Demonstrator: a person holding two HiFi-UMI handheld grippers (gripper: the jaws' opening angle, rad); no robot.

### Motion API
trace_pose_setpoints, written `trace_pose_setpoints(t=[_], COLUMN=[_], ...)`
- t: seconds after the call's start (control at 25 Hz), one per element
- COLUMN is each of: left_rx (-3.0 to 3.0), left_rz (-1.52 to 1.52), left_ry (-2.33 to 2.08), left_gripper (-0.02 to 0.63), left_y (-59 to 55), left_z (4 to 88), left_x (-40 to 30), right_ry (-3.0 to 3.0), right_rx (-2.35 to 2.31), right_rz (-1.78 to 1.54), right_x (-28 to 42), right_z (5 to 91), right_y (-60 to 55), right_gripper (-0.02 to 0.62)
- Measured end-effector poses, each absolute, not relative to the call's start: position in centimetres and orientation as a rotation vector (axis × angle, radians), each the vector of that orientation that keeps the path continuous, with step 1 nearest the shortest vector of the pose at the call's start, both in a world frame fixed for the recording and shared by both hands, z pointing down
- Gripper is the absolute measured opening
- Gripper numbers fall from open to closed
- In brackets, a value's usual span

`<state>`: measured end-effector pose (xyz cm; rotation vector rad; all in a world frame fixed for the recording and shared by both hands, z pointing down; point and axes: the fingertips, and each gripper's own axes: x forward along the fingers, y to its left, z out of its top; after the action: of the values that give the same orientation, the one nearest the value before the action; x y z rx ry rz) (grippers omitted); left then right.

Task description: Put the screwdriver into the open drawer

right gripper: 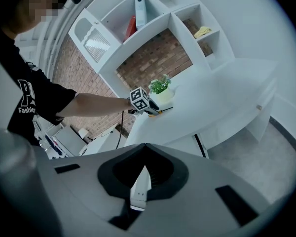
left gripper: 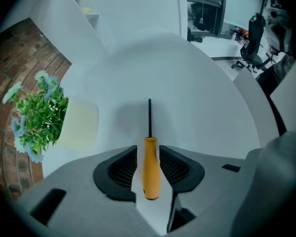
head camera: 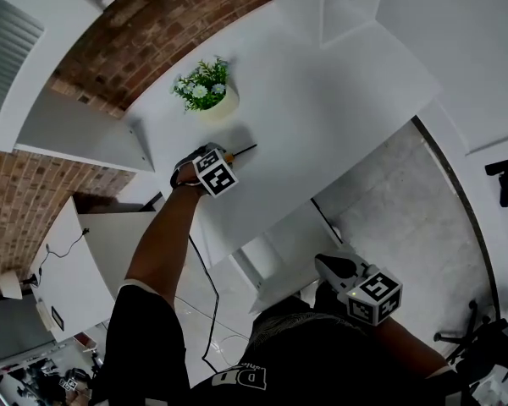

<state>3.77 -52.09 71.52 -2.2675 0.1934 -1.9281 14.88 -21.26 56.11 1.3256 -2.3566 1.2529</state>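
A screwdriver [left gripper: 151, 168] with an orange handle and thin dark shaft lies on the white desk [head camera: 322, 117], shaft pointing away from me. My left gripper [left gripper: 149, 151] points steeply down over it. The jaws stand open on either side of the handle, with a narrow gap showing on the left. In the head view the left gripper [head camera: 213, 156] is at the desk's left part, and the screwdriver [head camera: 240, 151] pokes out beyond it. My right gripper [head camera: 328, 266] hangs below the desk's front edge beside a white drawer unit [head camera: 281, 256]. Its jaws meet at the tips with nothing between them.
A potted plant [head camera: 205, 91] in a pale pot [left gripper: 79, 125] stands just left of the screwdriver. White shelves [right gripper: 153, 19] and a brick wall [head camera: 169, 24] rise behind the desk. A cable [head camera: 210, 294] trails down to the floor. An office chair [left gripper: 254, 43] stands farther off.
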Motion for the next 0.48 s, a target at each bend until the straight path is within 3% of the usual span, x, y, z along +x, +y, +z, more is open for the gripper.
trace_pose_setpoints(t=[0.48], left_rx=[-2.231], left_rz=[-2.115], left_ry=[-0.058], left_gripper=[0.094], left_y=[-51.3], left_z=[72.3], left_x=[4.0], right_ry=[-2.333], right_rx=[1.344], right_rz=[1.277], right_x=[16.1], right_z=[56.7], right_y=[-20.6], right_gripper=[0.005])
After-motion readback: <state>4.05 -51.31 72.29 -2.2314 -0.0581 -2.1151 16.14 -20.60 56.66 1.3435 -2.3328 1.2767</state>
